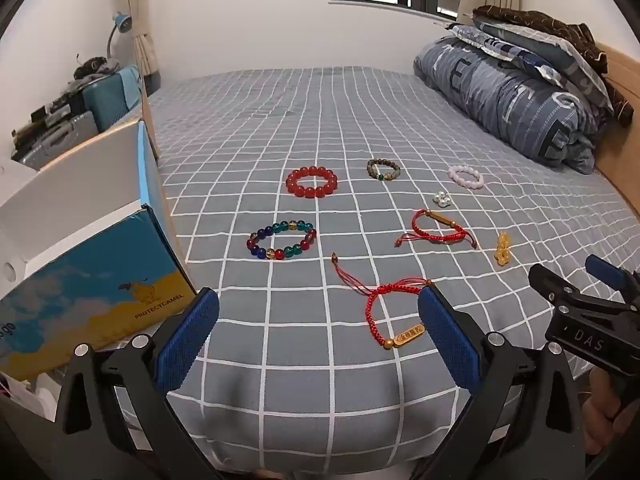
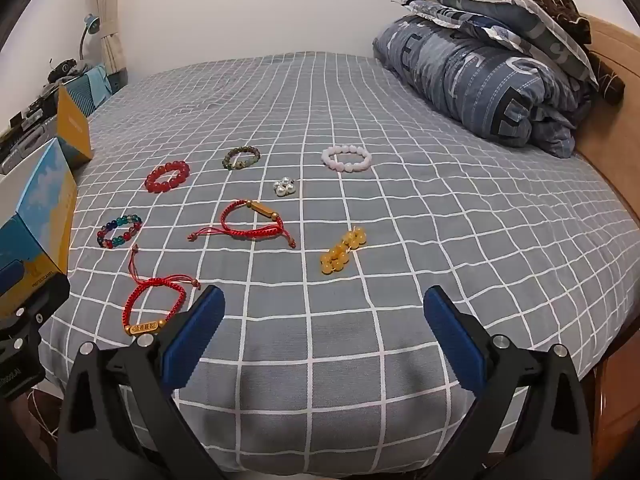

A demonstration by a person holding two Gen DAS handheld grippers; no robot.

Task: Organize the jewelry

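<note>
Several bracelets lie spread on the grey checked bed. A red bead bracelet (image 1: 311, 182) (image 2: 167, 177), a multicolour bead bracelet (image 1: 281, 239) (image 2: 119, 231), a dark brown-green one (image 1: 383, 169) (image 2: 241, 157), a pale pink one (image 1: 465, 176) (image 2: 346, 158), a pearl cluster (image 1: 442, 199) (image 2: 284, 187), a yellow bead piece (image 1: 501, 253) (image 2: 343, 255) and two red cord bracelets with gold charms (image 1: 438, 227) (image 2: 154, 310). My left gripper (image 1: 318, 334) is open and empty near the front edge. My right gripper (image 2: 324, 330) is open and empty, in front of the yellow beads.
An open blue and yellow cardboard box (image 1: 100, 280) (image 2: 38, 216) stands at the bed's left edge. A folded quilt and pillows (image 1: 520, 92) (image 2: 492, 80) lie at the far right by a wooden headboard (image 2: 612, 88). Suitcases and clutter (image 1: 80, 108) stand at the left wall.
</note>
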